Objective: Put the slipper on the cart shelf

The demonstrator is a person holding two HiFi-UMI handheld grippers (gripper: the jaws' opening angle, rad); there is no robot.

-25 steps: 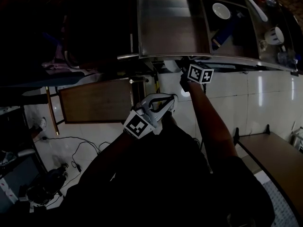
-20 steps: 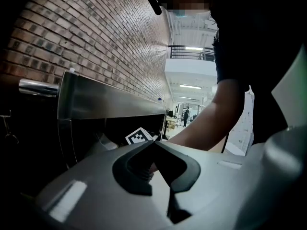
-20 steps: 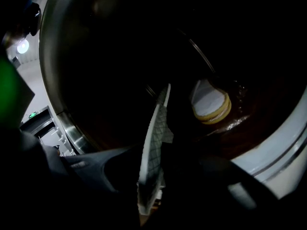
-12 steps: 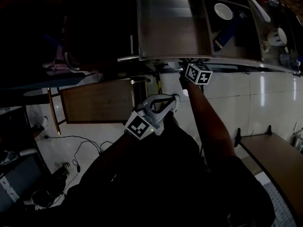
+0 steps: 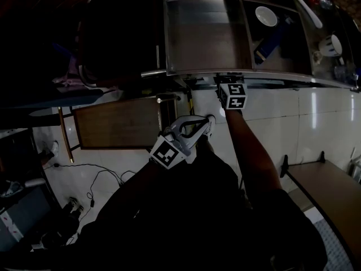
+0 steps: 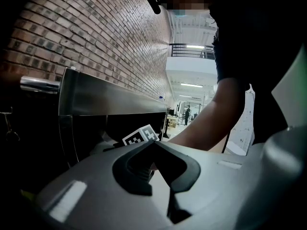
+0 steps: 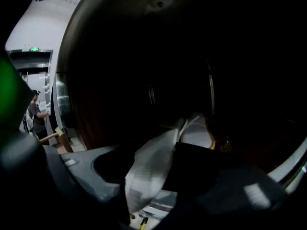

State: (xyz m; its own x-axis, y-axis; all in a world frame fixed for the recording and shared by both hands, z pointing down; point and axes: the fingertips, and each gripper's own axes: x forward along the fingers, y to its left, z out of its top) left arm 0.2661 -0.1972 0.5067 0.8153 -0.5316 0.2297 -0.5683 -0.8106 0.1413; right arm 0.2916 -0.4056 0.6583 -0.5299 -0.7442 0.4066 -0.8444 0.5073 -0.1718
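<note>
Right gripper view: the right tongs (image 7: 158, 174), jaws just opened and released, straddle the white slipper (image 7: 194, 133). Its long axis points ahead into the cart shelf (image 7: 105, 119). The left tongs (image 6: 152, 146), clenched and empty, are farther away.

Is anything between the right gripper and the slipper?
Nothing: the slipper lies between the jaws of the right gripper, which have just been opening; the right gripper view shows it.

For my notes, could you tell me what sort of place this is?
Probably a canteen or restaurant: a stainless steel cart holding a round white bowl, a red brick wall, pale floor tiles.
</note>
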